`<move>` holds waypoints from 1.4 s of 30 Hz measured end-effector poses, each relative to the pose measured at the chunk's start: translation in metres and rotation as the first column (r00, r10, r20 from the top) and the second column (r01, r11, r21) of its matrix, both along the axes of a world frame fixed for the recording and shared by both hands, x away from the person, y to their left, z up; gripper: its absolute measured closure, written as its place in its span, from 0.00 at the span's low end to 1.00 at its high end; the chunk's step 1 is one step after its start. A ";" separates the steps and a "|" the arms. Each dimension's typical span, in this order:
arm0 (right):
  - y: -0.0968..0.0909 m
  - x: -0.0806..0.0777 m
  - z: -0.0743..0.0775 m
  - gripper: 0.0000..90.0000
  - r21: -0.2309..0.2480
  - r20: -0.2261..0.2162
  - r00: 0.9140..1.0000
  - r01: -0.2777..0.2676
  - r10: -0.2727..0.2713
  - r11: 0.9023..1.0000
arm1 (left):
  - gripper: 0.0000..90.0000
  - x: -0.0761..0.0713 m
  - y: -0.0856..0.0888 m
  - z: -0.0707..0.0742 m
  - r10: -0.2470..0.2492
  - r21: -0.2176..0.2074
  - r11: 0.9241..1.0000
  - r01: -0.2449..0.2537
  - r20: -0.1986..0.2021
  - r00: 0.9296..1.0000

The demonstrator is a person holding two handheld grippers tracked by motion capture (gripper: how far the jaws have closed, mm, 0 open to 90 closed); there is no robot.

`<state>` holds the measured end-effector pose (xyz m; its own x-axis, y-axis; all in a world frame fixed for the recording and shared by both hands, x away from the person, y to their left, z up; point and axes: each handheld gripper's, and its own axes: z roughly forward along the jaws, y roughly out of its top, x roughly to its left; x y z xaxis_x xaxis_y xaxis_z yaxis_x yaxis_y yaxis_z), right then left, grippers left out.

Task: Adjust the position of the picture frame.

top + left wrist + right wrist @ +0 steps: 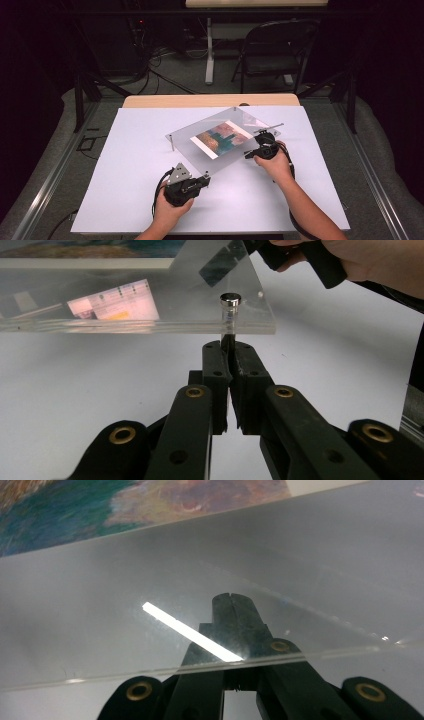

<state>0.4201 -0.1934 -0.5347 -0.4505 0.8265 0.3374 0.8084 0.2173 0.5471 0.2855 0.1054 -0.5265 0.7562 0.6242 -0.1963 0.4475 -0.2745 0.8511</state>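
High view: a clear panel (220,142) on short metal legs stands near the middle of the white tabletop (125,165), toward its far edge, with a colourful print (221,139) lying under it. The left gripper (200,183) is at the panel's near corner; in the left gripper view its jaws are clamped on the leg (229,330) there. The right gripper (257,150) is at the panel's right edge, its jaws closed beneath the panel, with nothing visible between them.
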 end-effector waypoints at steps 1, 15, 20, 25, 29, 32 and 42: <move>0.001 0.002 0.000 1.00 0.003 -0.001 1.000 0.004 -0.004 1.000 | 0.95 0.000 -0.001 0.000 -0.001 -0.002 1.000 0.001 -0.002 1.000; 0.005 0.013 0.001 1.00 0.005 -0.005 1.000 0.023 -0.023 1.000 | 0.95 0.001 -0.008 0.001 -0.018 -0.024 1.000 0.018 -0.020 1.000; -0.003 0.003 0.004 1.00 0.003 0.024 0.999 0.025 -0.025 1.000 | 0.95 0.002 -0.025 -0.002 -0.062 -0.002 0.998 0.062 -0.023 0.998; -0.022 -0.020 0.009 1.00 -0.019 0.059 0.997 0.043 -0.042 0.999 | 0.95 0.002 -0.043 -0.007 -0.085 0.024 0.996 0.086 -0.022 0.996; -0.034 -0.036 0.010 1.00 -0.021 0.080 0.995 0.060 -0.058 0.998 | 0.95 0.002 -0.056 -0.013 -0.103 0.047 0.993 0.104 -0.022 0.994; -0.044 -0.058 0.010 0.97 -0.027 0.121 0.990 0.070 -0.066 0.997 | 0.94 0.001 -0.070 -0.023 -0.105 0.077 0.991 0.107 -0.027 0.994; -0.044 -0.093 0.013 0.87 0.016 0.192 0.980 0.048 -0.050 0.999 | 0.81 0.000 -0.064 -0.024 -0.104 0.052 0.993 0.106 -0.048 0.993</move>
